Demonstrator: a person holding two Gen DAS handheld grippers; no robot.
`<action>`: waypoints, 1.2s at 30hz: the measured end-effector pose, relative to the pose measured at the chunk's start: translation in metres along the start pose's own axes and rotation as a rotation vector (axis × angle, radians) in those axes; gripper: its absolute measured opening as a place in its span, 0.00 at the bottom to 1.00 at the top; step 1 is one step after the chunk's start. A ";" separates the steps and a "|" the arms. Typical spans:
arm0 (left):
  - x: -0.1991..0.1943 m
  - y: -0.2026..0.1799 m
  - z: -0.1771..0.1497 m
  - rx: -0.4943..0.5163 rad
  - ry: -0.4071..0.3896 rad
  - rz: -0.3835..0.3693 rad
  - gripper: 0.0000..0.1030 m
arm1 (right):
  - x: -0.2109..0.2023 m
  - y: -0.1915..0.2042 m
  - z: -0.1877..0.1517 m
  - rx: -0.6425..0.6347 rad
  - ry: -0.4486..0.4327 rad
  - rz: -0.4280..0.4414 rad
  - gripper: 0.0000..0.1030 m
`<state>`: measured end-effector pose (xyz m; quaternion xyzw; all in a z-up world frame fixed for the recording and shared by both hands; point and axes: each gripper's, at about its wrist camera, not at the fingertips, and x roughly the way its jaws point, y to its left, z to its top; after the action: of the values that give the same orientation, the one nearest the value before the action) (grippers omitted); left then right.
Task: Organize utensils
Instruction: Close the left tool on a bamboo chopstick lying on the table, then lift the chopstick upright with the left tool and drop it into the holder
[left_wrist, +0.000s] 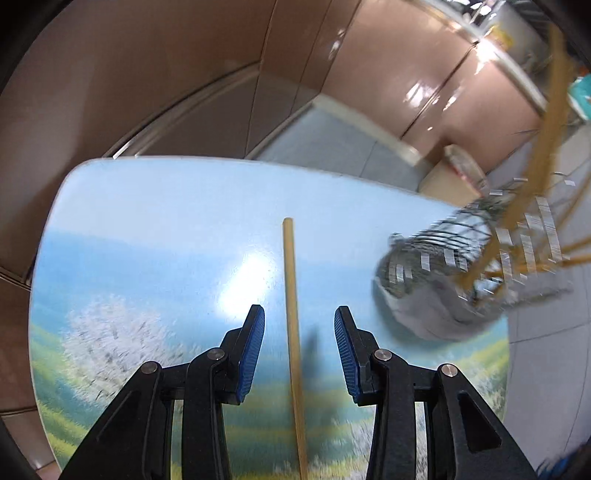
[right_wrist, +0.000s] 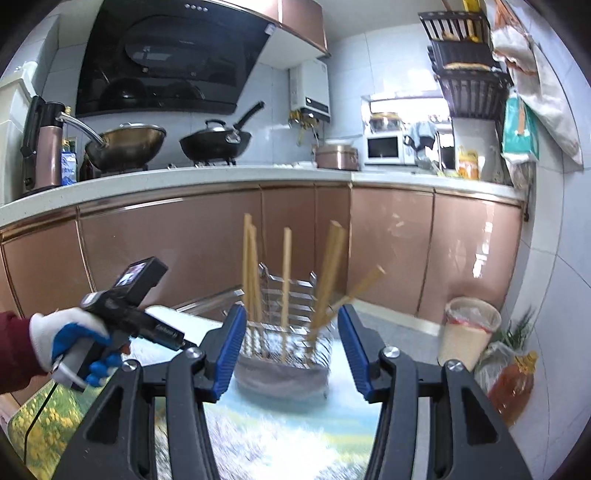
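Left wrist view: the left gripper hangs over the surface, jaws apart, a single chopstick lying flat between them, untouched. The wire holder stands to the right of the chopstick.

Right wrist view: the right gripper has its jaws apart and empty, and the wire holder with upright chopsticks stands just beyond them. A gloved hand is left of the holder.

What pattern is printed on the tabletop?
A landscape print: blue sky, white blossoming trees and green fields on the tabletop, clearest in the left wrist view.
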<state>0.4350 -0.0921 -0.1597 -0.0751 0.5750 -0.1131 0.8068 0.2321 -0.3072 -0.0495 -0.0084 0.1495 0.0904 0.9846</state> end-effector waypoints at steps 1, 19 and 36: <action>0.007 0.000 0.003 0.000 0.013 0.006 0.37 | 0.000 -0.004 -0.003 0.005 0.008 -0.005 0.48; 0.023 -0.011 -0.006 0.038 -0.003 0.107 0.05 | -0.003 -0.034 -0.027 0.076 0.042 -0.028 0.48; -0.141 -0.009 -0.059 0.035 -0.387 -0.198 0.05 | -0.027 -0.015 -0.014 0.044 0.031 -0.027 0.48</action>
<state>0.3344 -0.0625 -0.0483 -0.1374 0.3971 -0.1854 0.8883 0.2054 -0.3275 -0.0554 0.0098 0.1663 0.0738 0.9833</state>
